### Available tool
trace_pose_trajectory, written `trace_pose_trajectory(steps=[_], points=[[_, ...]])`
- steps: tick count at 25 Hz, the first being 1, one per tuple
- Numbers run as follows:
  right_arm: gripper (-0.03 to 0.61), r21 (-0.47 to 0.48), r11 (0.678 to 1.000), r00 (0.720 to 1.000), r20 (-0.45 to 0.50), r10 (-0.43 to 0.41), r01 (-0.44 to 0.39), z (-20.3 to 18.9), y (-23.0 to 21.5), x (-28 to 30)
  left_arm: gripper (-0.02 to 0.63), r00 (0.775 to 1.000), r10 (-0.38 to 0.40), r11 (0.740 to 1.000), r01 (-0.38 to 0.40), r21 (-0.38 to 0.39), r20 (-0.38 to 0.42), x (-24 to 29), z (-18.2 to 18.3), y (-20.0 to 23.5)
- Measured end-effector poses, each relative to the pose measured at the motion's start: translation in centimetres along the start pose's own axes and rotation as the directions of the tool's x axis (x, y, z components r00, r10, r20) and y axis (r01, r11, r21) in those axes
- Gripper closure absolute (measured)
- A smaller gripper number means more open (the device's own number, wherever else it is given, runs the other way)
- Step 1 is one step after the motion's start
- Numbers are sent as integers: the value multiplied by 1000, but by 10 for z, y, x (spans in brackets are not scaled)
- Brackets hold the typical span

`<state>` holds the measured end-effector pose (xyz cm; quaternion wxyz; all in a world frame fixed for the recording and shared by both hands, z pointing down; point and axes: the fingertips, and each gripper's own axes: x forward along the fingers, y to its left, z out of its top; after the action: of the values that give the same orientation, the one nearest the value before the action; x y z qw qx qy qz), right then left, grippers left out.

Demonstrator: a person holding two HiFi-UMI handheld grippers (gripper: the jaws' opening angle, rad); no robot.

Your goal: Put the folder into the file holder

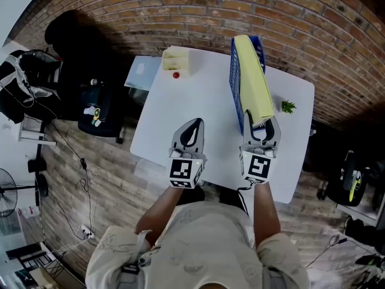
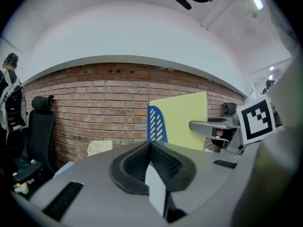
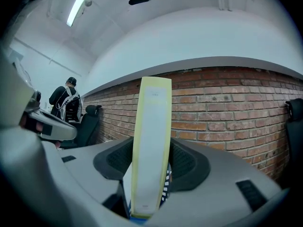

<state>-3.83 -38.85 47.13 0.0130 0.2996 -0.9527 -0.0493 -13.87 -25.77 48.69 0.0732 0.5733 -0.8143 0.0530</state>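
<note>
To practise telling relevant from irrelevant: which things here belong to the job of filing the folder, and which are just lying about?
Part of the job: flat yellow folder; blue perforated plastic file holder; right tongs, around the folder's near edge.

Lying about: pale yellow box; small red round object; small green plant; left tongs, shut and empty.

The blue slotted plastic file holder (image 1: 236, 86) stands on the right half of the white table (image 1: 198, 119). The yellow card folder (image 1: 252, 83) sits in it, between the jaws of my right claw (image 1: 263, 125). A cream box (image 1: 175, 60) sits at the table's far left corner.
</note>
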Motion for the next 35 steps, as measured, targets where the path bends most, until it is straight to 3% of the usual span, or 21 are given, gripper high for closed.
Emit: trace_pose_trajectory(steps=[6,11,15,17,20,29,35], points=[[269,-11,1000,999,42,5,-5,16,4,-1,598,1000,-7,1000,7,-5,-4,-1,0,-1],[246,-2,1000,998,53,16,-16,23,4,-7,598,999,-37,999,37,13,9,1,6,-5],[242,29,1000,998,60,-2,0,30,-9,-20,598,999,-37,999,38,-23,30,3,11,-6],[238,76,997,998,61,-18,14,29,-15,-29,598,997,-64,998,65,-19,37,5,12,-14],[235,54,998,998,54,-17,15,31,-17,-43,598,994,-102,995,103,-15,34,4,8,-25],[235,62,986,986,42,-160,157,35,-48,-82,598,979,-188,982,190,-15,77,9,21,-38],[236,67,961,963,9,-271,270,32,-59,-110,598,967,-241,970,242,-14,81,11,21,-36]])
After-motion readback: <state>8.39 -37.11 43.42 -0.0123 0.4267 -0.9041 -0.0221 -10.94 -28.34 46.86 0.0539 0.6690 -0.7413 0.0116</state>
